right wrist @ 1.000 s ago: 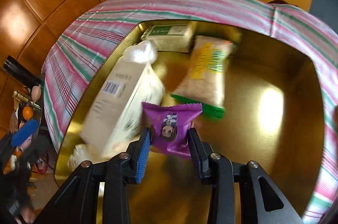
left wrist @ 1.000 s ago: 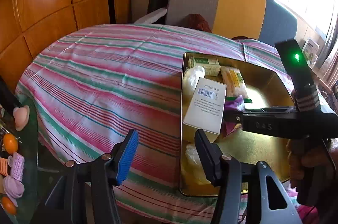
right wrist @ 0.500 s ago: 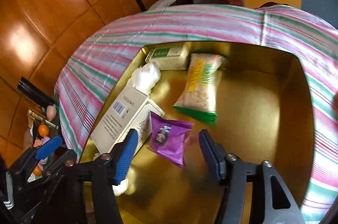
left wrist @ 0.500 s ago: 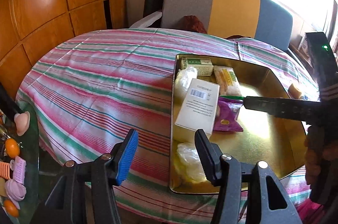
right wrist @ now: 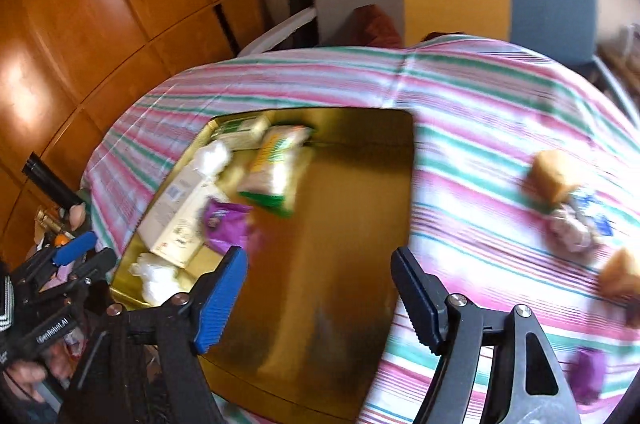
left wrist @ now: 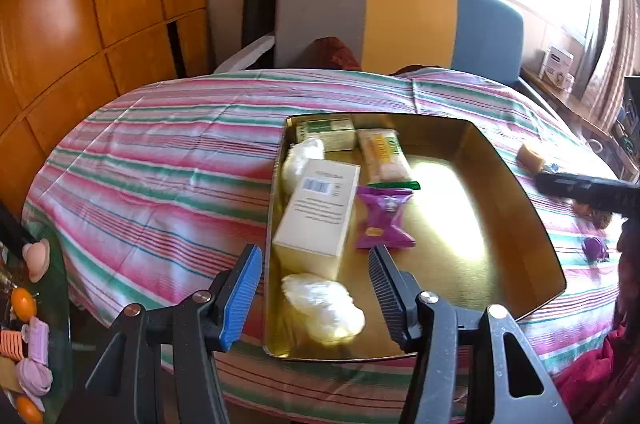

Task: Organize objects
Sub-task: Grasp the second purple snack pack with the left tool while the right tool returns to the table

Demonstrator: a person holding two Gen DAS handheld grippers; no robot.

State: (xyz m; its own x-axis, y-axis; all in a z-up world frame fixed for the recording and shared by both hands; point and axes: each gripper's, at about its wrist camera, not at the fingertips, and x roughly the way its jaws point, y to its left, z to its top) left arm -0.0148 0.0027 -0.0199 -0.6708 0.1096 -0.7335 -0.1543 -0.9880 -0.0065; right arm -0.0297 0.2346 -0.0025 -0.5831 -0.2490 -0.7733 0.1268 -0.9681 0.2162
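Since one second ago, the right gripper (right wrist: 320, 288) has let go of the purple packet (left wrist: 382, 218), which was clamped between its pads then; its jaws have just been opening and nothing is between them now. It has also drawn back from the gold tray (left wrist: 516, 200) toward the right side of the table (left wrist: 160, 160). The packet now lies flat in the tray, beside the white box (left wrist: 320, 208) and just below the yellow-green snack bag (left wrist: 384, 156). The left gripper (left wrist: 314, 294) hangs over the near edge of the tray with its jaws apart and empty, above a white crumpled bag (left wrist: 324, 306).

The step in hand, as I judge it, is to fetch the next loose thing. On the striped cloth at the right edge of the table lie two tan pieces (right wrist: 554, 174), a pale wrapped sweet (right wrist: 570, 230) and another purple packet (right wrist: 588, 374). To do it well, the right gripper should come down over one single item with the jaws wide, close on its middle and not catch the cloth. The tan piece and the pale sweet touch each other, so an approach from the free side is safer. The right wrist view is blurred, so finer detail I cannot tell.
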